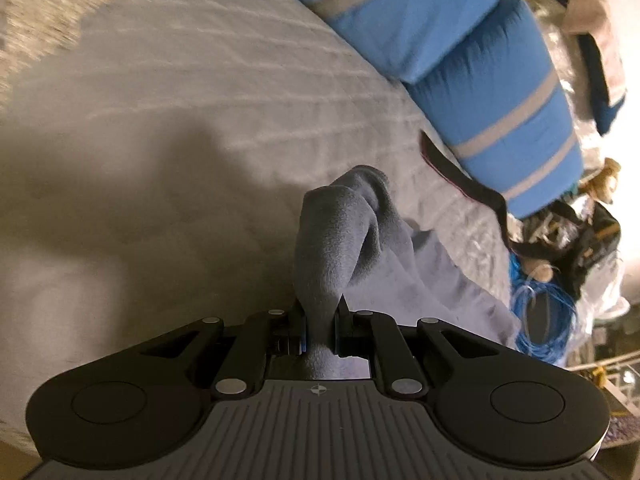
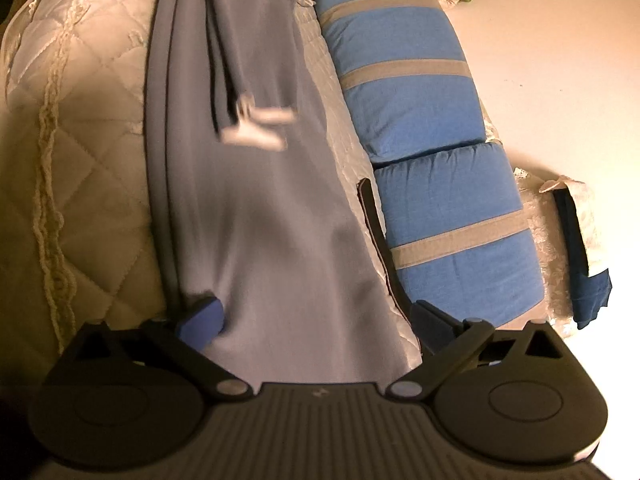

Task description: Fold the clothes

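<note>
Beside the grey-blue soft garment [image 2: 256, 220] spread on the cream quilted bed [image 2: 80, 140], we see blue grey-striped pillows [image 2: 404, 92] lining its far edge. Our right gripper [image 2: 316, 320] has its fingers wide apart over the cloth, nothing pinched. Only the left wrist view shows our left gripper [image 1: 322, 320] clamped on a bunched fold, and a blue cable coil [image 1: 548, 312].

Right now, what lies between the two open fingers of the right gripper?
In the right wrist view, the grey garment lies spread between the right gripper's open fingers, on the quilted bed cover; the pads do not press it.

Spread tongs [image 2: 316, 320], grey garment [image 2: 280, 240], blue pillows [image 2: 404, 80]
</note>
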The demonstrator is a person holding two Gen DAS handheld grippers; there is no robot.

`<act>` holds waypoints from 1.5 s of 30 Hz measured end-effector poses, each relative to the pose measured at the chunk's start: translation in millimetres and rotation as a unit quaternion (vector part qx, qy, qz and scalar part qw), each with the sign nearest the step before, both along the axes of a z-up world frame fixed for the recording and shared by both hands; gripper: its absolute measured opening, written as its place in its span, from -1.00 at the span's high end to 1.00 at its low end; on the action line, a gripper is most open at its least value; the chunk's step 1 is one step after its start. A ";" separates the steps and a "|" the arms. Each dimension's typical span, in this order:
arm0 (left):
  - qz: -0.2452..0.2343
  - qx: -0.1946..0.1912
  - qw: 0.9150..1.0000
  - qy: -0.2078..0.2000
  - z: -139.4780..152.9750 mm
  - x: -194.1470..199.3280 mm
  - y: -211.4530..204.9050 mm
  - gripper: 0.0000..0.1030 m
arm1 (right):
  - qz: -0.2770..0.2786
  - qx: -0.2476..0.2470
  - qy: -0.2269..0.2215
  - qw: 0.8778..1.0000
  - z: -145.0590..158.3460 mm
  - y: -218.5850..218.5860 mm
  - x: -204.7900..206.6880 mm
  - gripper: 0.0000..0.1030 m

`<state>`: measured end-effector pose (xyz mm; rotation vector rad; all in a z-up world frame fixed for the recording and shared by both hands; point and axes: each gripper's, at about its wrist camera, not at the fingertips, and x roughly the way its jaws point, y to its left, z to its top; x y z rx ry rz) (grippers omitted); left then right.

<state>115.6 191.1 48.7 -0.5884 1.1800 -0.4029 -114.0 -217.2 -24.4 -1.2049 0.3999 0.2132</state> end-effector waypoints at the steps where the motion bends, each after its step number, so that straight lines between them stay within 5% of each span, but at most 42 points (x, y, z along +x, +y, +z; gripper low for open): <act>1: 0.006 0.009 1.000 0.000 2.4 0.1 7.6 0.80 | 0.001 0.000 0.000 1.000 -0.1 0.4 0.2 -1.00; 4: 0.020 0.042 0.999 0.000 8.3 0.6 28.4 0.80 | 0.003 -0.003 -0.001 1.000 -0.7 2.1 1.7 -1.00; 14: 0.034 0.066 0.997 -0.012 28.0 -0.3 52.3 0.79 | -0.006 -0.001 -0.006 1.000 1.8 9.6 2.7 -1.00; 22: 0.079 0.153 0.985 -0.022 80.3 -1.3 67.1 0.80 | -0.022 0.112 -0.047 0.992 24.2 63.0 7.1 -1.00; 29: 0.093 0.180 0.978 -0.047 129.8 -12.6 37.5 0.79 | -0.070 0.319 -0.024 0.945 26.3 58.6 19.2 -1.00; 38: 0.122 0.151 0.980 -0.048 168.9 -30.2 -13.3 0.79 | -0.119 0.367 -0.021 0.922 35.8 24.7 28.1 -1.00; 45: 0.102 0.123 0.984 -0.079 182.8 -37.1 -84.6 0.78 | -0.137 0.362 -0.045 0.921 45.9 2.3 14.7 -1.00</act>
